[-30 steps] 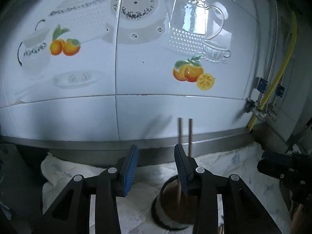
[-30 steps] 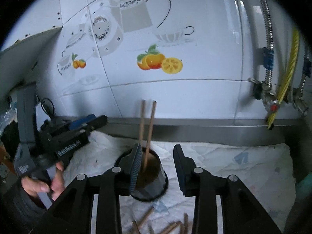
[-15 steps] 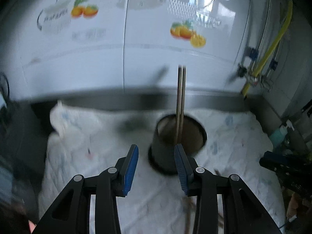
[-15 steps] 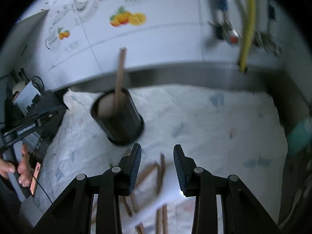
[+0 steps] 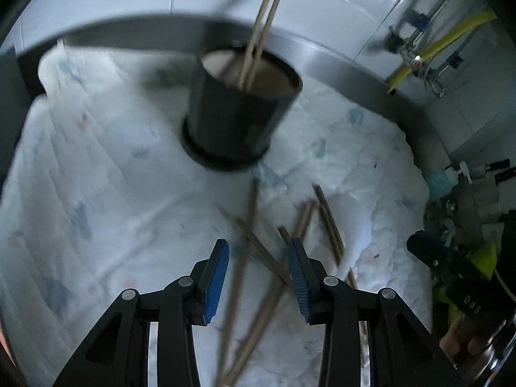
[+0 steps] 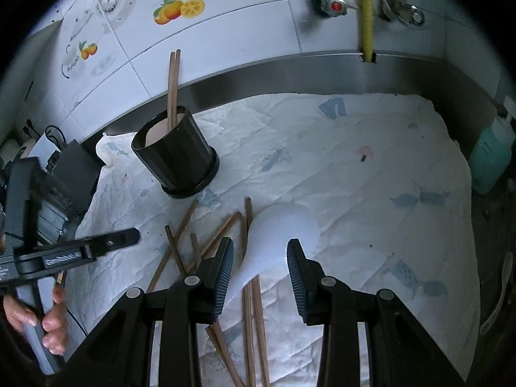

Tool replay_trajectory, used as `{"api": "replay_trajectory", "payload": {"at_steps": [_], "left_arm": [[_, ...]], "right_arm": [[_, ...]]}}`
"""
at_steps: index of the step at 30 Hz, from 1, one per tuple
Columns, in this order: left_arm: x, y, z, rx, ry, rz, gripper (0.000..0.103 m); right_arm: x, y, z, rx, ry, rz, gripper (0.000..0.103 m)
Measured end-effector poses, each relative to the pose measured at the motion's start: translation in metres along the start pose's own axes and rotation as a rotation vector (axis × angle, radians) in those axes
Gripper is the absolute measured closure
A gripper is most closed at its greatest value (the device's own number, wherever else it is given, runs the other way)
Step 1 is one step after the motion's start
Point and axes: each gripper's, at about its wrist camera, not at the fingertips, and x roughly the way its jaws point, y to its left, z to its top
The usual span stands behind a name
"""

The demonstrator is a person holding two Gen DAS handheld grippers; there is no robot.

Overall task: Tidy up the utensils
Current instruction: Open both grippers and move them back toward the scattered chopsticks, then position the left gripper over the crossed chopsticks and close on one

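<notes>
A black utensil holder (image 5: 238,109) (image 6: 175,151) stands on a white patterned cloth (image 5: 96,193) (image 6: 371,177) with two wooden chopsticks (image 5: 258,35) (image 6: 173,87) upright in it. Several loose wooden chopsticks (image 5: 254,258) (image 6: 209,242) lie scattered on the cloth in front of the holder. A white spoon (image 6: 277,238) lies among them. My left gripper (image 5: 258,274) is open and empty above the loose chopsticks. My right gripper (image 6: 258,264) is open and empty, its jaws on either side of the white spoon, above it.
A tiled wall (image 6: 225,32) with a steel ledge (image 6: 290,71) runs behind the cloth. A yellow hose and valves (image 6: 366,9) hang at the back right. A teal bottle (image 6: 491,158) stands at the right edge. Black equipment (image 6: 64,174) sits left of the cloth.
Both grippers have tilted down and drawn back from the holder, away from the wall. The loose chopsticks and the spoon have come into view below them. Both stayed open.
</notes>
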Motion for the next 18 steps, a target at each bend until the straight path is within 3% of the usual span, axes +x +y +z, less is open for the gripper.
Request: {"api": "replay_trajectory", "payload": {"at_steps": [4, 9, 18], "left_arm": [[0.023, -0.005, -0.001, -0.069, 0.076, -0.006, 0.062], [0.044, -0.008, 0.001, -0.116, 0.115, 0.017, 0.062], [0.057, -0.006, -0.003, -0.153, 0.121, 0.033, 0.062]], "right_arm": [[-0.004, -0.005, -0.004, 0.017, -0.009, -0.001, 0.065], [-0.008, -0.009, -0.008, 0.031, -0.016, 0.004, 0.065], [-0.011, -0.009, -0.011, 0.008, -0.014, -0.013, 0.065]]}}
